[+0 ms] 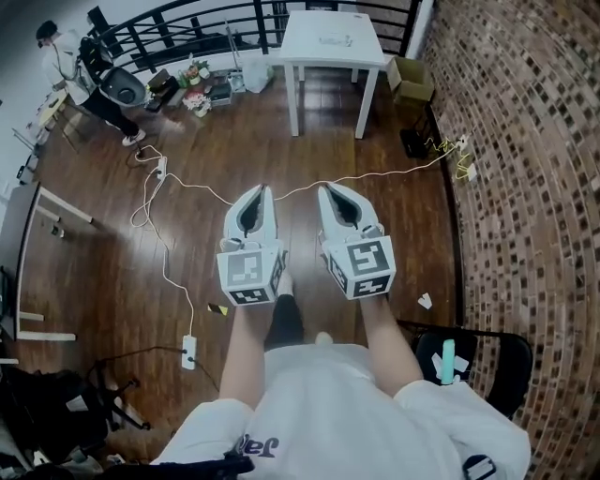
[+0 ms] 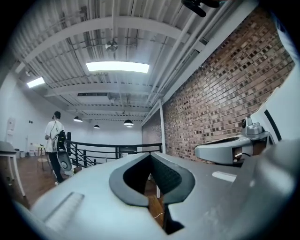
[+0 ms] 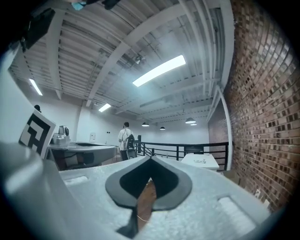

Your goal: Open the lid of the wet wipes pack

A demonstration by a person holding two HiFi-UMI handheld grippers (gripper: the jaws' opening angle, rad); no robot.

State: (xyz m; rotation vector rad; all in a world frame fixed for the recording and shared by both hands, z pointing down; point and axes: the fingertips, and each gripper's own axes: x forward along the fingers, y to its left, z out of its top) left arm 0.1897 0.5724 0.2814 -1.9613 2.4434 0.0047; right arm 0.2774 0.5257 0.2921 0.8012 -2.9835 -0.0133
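L gripper [image 1: 263, 190] & R gripper [image 1: 327, 189]: held level, side by side but apart, over wood floor [image 1: 187, 244], pointing toward white table [image 1: 309, 37]. Both claws fully closed, tips meeting, nothing gripped. Wet wipes pack [image 1: 335, 40]: prob. the small item on the table top; too small to confirm. It is well apart from both grippers. Person [image 1: 66, 66] at far left, near railing [image 1: 187, 19].
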